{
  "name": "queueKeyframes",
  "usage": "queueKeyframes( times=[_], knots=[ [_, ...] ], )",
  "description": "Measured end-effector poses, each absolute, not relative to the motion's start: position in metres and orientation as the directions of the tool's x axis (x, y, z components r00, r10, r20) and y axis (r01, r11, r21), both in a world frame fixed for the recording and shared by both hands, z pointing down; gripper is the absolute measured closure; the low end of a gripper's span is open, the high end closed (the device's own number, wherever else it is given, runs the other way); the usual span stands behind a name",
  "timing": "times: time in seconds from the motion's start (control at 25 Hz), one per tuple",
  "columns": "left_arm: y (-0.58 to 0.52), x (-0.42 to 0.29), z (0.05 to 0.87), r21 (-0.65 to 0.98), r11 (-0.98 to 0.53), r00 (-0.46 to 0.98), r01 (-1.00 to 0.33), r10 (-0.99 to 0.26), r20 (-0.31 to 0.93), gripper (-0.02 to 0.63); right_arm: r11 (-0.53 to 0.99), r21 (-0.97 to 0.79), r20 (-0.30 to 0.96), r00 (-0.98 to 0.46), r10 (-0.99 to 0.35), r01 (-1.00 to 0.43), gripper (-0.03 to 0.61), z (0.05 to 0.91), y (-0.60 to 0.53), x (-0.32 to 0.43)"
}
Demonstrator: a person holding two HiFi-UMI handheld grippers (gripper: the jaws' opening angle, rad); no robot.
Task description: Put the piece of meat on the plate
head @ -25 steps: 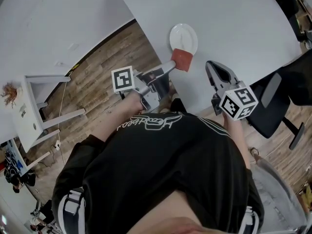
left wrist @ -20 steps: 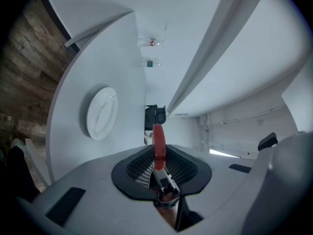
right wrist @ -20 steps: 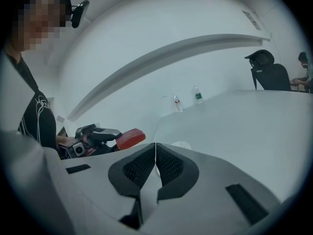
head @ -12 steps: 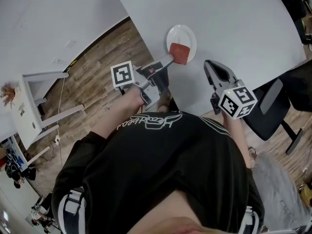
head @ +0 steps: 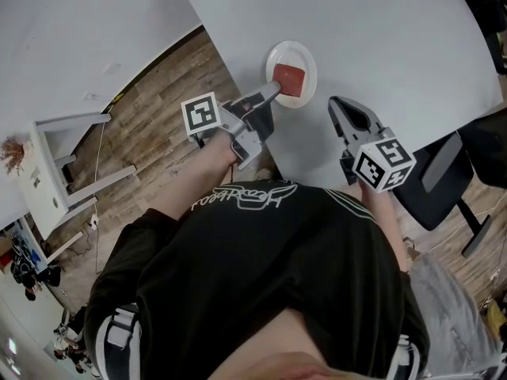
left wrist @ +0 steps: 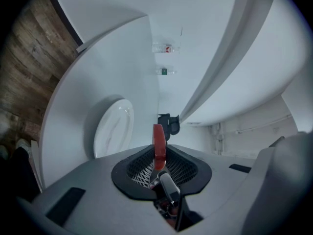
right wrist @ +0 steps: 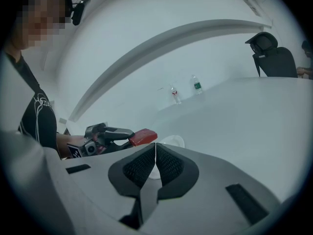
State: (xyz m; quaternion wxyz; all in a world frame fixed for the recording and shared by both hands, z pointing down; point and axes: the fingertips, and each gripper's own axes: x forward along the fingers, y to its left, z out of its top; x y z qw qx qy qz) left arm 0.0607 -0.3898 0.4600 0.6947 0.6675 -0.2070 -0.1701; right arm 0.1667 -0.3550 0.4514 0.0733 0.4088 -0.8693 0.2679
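Note:
A red slab of meat [head: 289,78] hangs over the middle of the small white plate [head: 302,52], which sits near the white table's [head: 380,30] front edge. My left gripper [head: 277,90] is shut on the meat and points level across the table edge. In the left gripper view the meat [left wrist: 158,140] stands on edge between the pads, with the plate [left wrist: 113,128] to its left. I cannot tell whether the meat touches the plate. My right gripper [head: 336,104] hovers to the right of the plate, pads pressed together and empty [right wrist: 155,148]. It looks at the meat [right wrist: 143,136] and the plate [right wrist: 173,142].
Two small bottles [right wrist: 174,95] [right wrist: 196,85] stand far back on the table. A black office chair [head: 444,172] is at my right, a white stand [head: 55,172] on the wood floor [head: 158,125] at my left. The table edge runs just under the left gripper.
My left gripper has carried the meat from the plate's near rim forward to over its middle and lower. The right gripper has shifted a little forward and down, still shut.

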Motion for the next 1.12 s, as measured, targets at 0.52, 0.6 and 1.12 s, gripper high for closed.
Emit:
queueKeyframes(
  times=[0.52, 0.6, 1.12],
  knots=[
    [-0.403, 0.062, 0.489, 0.99, 0.097, 0.834, -0.103, -0.534, 0.139, 0.538, 0.52, -0.427, 0.358, -0.666, -0.654, -0.74, 0.568, 0.468, -0.359, 0.168],
    [-0.408, 0.062, 0.497, 0.987, 0.105, 0.829, -0.121, -0.537, 0.158, 0.538, 0.517, -0.429, 0.358, -0.665, -0.655, -0.741, 0.568, 0.474, -0.364, 0.171],
    [-0.414, 0.062, 0.528, 0.95, 0.188, 0.792, -0.249, -0.526, 0.311, 0.538, 0.519, -0.426, 0.36, -0.666, -0.654, -0.741, 0.568, 0.484, -0.367, 0.172]
  ],
)
